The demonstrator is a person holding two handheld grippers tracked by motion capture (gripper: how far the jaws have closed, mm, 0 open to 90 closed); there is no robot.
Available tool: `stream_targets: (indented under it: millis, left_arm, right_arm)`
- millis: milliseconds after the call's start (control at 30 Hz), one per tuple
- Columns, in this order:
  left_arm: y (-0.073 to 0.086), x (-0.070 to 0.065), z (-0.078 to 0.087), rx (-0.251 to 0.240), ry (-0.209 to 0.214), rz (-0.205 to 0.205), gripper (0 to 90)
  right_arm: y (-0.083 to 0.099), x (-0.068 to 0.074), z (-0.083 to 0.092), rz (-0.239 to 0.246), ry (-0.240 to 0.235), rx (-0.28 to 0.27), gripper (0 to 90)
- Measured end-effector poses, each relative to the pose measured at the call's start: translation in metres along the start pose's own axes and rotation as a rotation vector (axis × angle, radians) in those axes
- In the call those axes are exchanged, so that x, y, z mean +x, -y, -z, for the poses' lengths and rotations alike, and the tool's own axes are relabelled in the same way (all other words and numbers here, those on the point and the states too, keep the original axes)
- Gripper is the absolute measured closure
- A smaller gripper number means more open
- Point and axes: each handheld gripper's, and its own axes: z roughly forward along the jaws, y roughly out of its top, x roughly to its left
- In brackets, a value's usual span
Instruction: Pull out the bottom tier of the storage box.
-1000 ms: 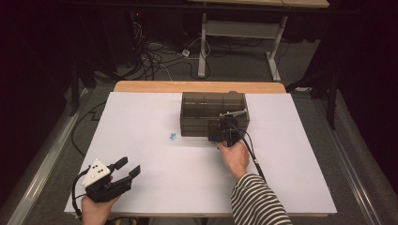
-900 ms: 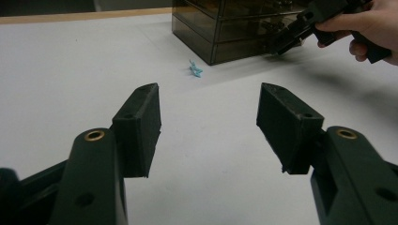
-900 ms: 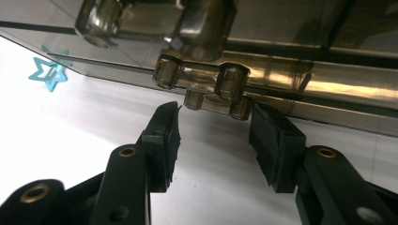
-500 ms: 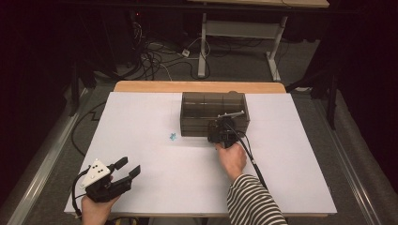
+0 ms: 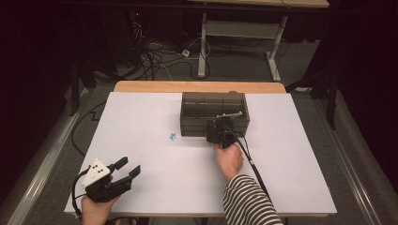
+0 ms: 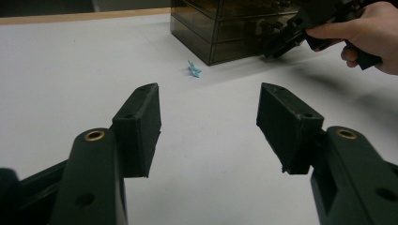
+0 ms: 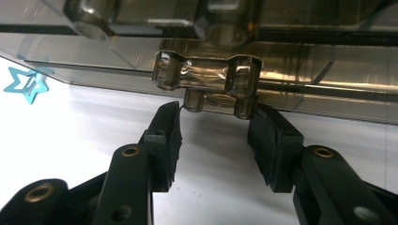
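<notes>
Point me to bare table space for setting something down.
Free: the white table top left of the drawer box, beyond the small blue star; also the strip right of the box. Crowded: the box front, where the right gripper works.

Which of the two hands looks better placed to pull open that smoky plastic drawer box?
The right. The right gripper sits at the drawer handle of the drawer box, jaws either side just below it, not pressing. The left gripper rests far off, at the near left table corner, jaws open.
</notes>
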Motion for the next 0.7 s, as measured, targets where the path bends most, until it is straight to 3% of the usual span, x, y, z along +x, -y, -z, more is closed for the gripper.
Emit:
stream_targets:
  millis: [233,400,700]
  left_arm:
    - [0.0001,-0.0002,0.0000,0.000,0.001,0.001,39.0]
    - [0.0001,-0.0003,0.0001,0.000,0.001,0.001,39.0]
    - [0.0001,-0.0003,0.0002,0.000,0.002,0.000,39.0]
  right_arm:
    - [0.0015,0.0029,-0.0003,-0.003,0.027,-0.009,57.4]
    - [0.0013,0.0024,-0.0007,-0.016,0.019,-0.014,55.4]
    - [0.0024,0.0042,-0.0008,0.004,0.039,-0.017,58.1]
